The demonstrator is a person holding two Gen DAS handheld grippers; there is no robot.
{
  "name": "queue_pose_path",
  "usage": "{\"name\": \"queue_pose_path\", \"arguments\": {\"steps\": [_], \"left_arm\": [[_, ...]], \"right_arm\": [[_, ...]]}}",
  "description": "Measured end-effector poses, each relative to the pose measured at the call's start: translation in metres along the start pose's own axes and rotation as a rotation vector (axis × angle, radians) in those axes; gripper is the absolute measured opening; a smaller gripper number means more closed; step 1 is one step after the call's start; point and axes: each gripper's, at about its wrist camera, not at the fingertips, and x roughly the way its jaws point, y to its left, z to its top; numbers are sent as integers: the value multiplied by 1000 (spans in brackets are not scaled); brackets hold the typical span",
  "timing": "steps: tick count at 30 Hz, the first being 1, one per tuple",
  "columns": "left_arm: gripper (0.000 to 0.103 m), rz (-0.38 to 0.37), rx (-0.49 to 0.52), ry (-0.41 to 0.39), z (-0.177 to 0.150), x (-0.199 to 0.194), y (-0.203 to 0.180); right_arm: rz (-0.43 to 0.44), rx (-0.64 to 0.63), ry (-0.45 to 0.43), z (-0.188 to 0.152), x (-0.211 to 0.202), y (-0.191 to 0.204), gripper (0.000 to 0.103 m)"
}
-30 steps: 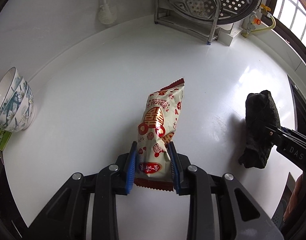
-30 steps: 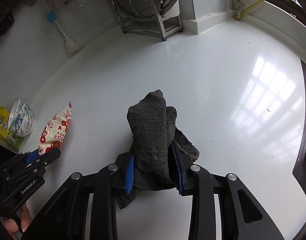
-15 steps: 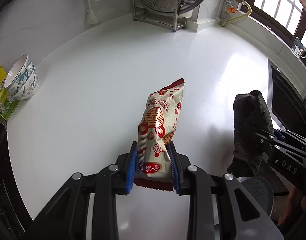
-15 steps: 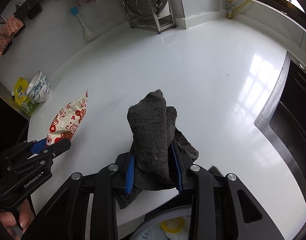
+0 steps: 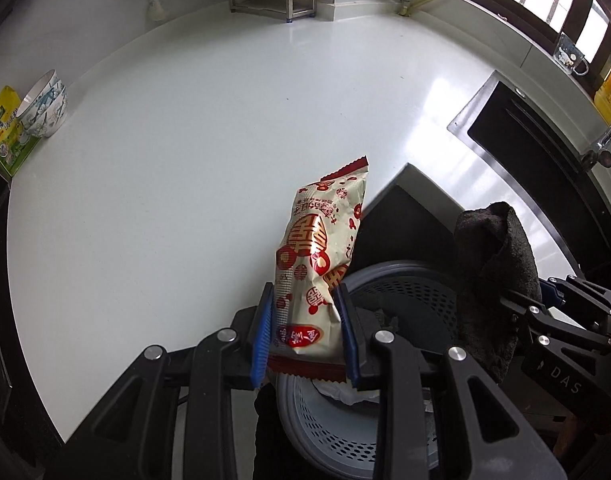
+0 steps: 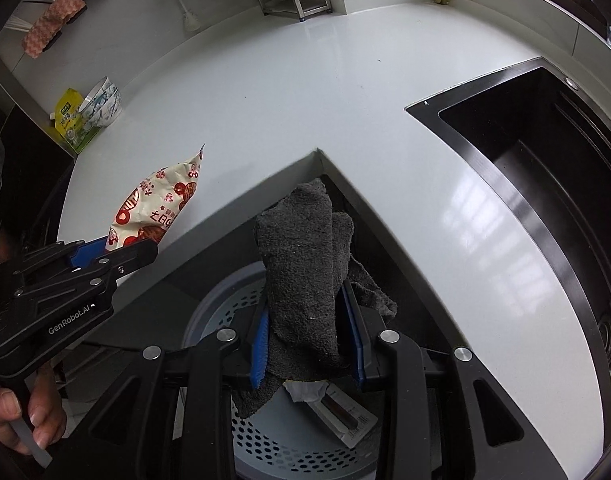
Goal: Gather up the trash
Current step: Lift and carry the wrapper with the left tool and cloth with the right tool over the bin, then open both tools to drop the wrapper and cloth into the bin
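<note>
Disposal step: left gripper [image 5: 305, 334] clamped the red-and-cream snack wrapper [image 5: 319, 256], right gripper [image 6: 307, 338] the dark grey rag [image 6: 305, 276], above the perforated grey bin [image 6: 289, 440]; release likely came next.

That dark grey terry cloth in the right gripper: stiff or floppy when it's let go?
Probably floppy: the dark grey terry cloth folds over itself and a loose corner droops beside the right gripper. Likely light, since it stands up from the grip without sagging much. Its fuzzy pile may cling to the blue pads, so it could hang briefly before dropping into the grey perforated bin.
</note>
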Motion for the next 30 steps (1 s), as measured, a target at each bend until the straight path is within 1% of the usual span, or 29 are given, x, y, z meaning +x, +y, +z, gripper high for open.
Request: {"name": "queue_pose_path", "arguments": {"steps": [5,9,13,16,17,19,21,22,23,24,25,26,27,30], "left_arm": [[30,4,-16,23,-23,3,-21],[30,8,-27,46,-41,10,-34],[31,25,-35,65,-56,16,-43],[31,35,-45,63,-64,15,-44],[33,39,-47,62,-66,14,-45],[41,47,-51,58,-71,11,-45],[45,49,-56,51,-75,7,-44],[48,51,-56,47,-78,5,-45],[50,55,-56,41,-79,2,-43],[55,56,-57,34,-81,-1,-43],[60,60,-59,27,-81,-3,-45],[62,65,-61,19,-82,-7,-44],[64,68,-63,12,-82,-10,-44],[65,83,-71,-8,-81,-20,-42]], "right_arm": [[18,-6,33,-25,-3,-11,31],[27,-9,68,-44,2,-19,31],[35,-5,99,-58,8,-26,31],[39,-7,117,-68,10,-31,31],[40,-9,119,-71,9,-32,31],[41,-13,121,-75,7,-33,31],[42,-20,119,-78,4,-33,32],[45,-23,117,-79,3,-32,33],[46,-26,113,-80,0,-31,38],[46,-29,106,-77,0,-27,43],[49,-31,95,-76,-3,-24,54],[49,-33,81,-76,-7,-23,58],[48,-37,70,-75,-10,-22,58],[48,-46,58,-74,-17,-20,58]]}}
